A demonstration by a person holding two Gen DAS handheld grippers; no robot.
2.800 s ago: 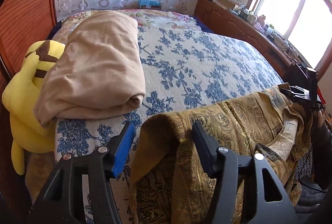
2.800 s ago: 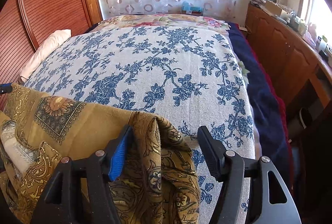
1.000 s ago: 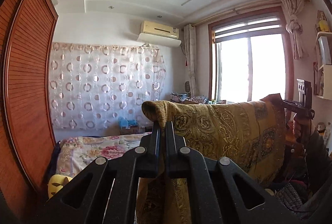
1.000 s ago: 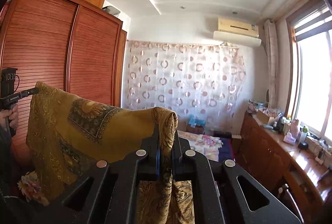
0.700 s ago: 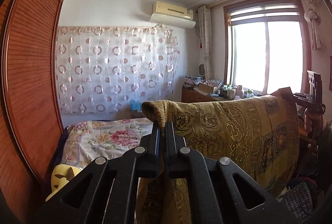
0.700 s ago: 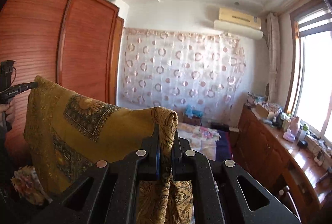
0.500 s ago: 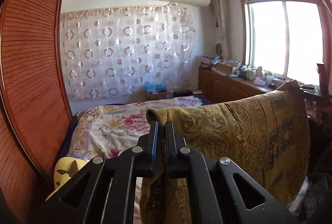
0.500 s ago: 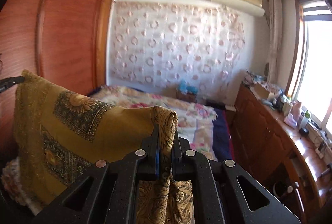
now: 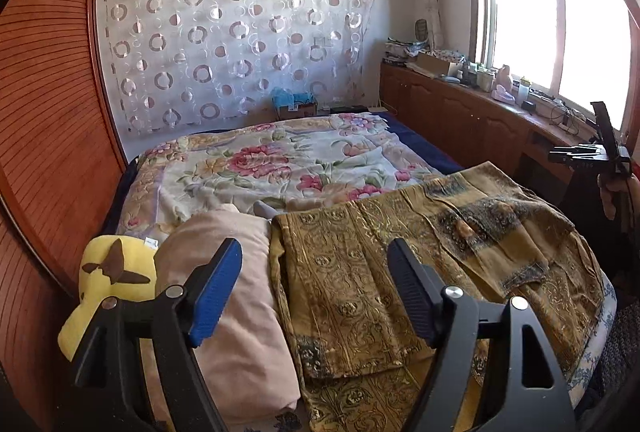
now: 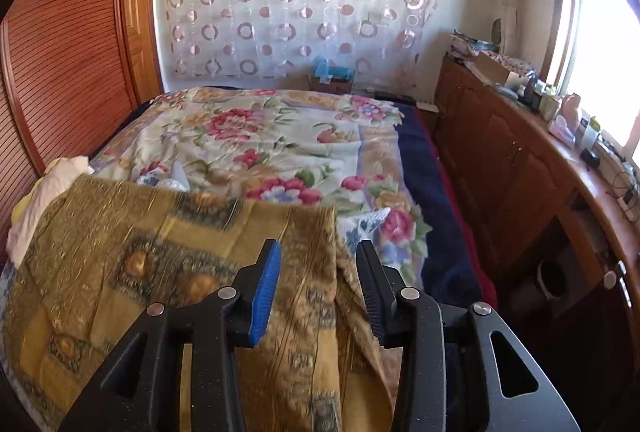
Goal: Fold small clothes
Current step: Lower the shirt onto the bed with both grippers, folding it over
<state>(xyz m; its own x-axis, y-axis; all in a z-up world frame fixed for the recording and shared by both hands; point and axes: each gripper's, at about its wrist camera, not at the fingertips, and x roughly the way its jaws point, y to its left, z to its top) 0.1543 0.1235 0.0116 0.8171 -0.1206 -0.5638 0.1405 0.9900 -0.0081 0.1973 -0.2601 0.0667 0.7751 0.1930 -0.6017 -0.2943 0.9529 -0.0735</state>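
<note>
The gold patterned cloth [image 9: 400,264] on the bed [image 9: 248,167] looks light and limp, best pinched at corners; left tongs [image 9: 316,288] and right tongs [image 10: 318,286] are opening, empty.

A bed [image 9: 280,167] with a flowered cover stands against a white wall hung with a sheer curtain [image 9: 236,31] of ring patterns. A slatted wooden wardrobe [image 9: 48,103] lines one side; low wooden cabinets [image 10: 516,167] run under a bright window [image 9: 560,27] on the other.

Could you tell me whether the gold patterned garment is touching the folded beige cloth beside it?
Touching: the left wrist view shows the garment edge against the beige cloth.
</note>
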